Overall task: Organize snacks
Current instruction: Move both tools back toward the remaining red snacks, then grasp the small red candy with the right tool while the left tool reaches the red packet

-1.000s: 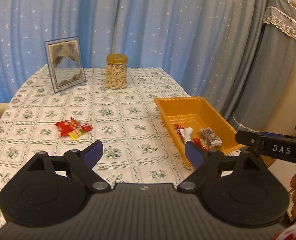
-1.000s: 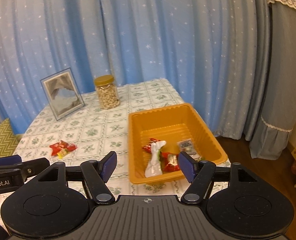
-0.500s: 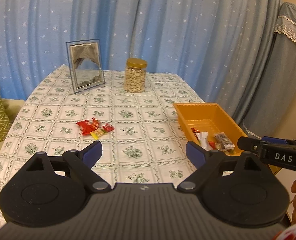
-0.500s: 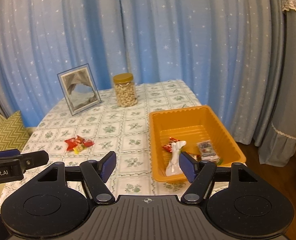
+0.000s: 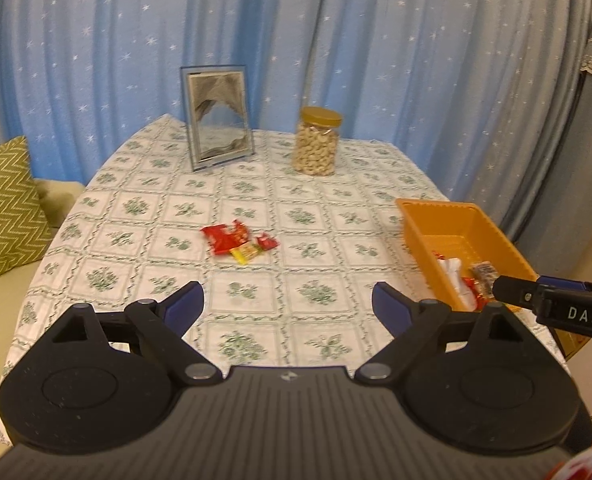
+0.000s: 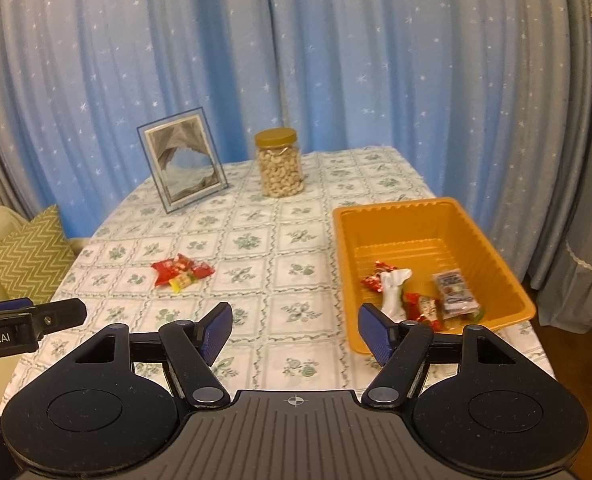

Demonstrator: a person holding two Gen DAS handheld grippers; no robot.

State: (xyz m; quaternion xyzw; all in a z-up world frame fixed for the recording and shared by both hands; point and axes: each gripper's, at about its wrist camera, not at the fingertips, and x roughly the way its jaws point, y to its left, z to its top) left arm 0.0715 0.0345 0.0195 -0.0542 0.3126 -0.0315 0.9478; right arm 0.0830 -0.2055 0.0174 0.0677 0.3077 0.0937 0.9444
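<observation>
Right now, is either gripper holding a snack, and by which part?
No. The left gripper and right gripper are both open with only tablecloth showing between their fingers. The loose snacks lie untouched on the table; the rest sit in the tray.

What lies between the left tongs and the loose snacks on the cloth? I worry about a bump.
Nothing visible: only bare tablecloth lies between the open left tongs and the loose snacks. The jar and frame stand well behind them.
</observation>
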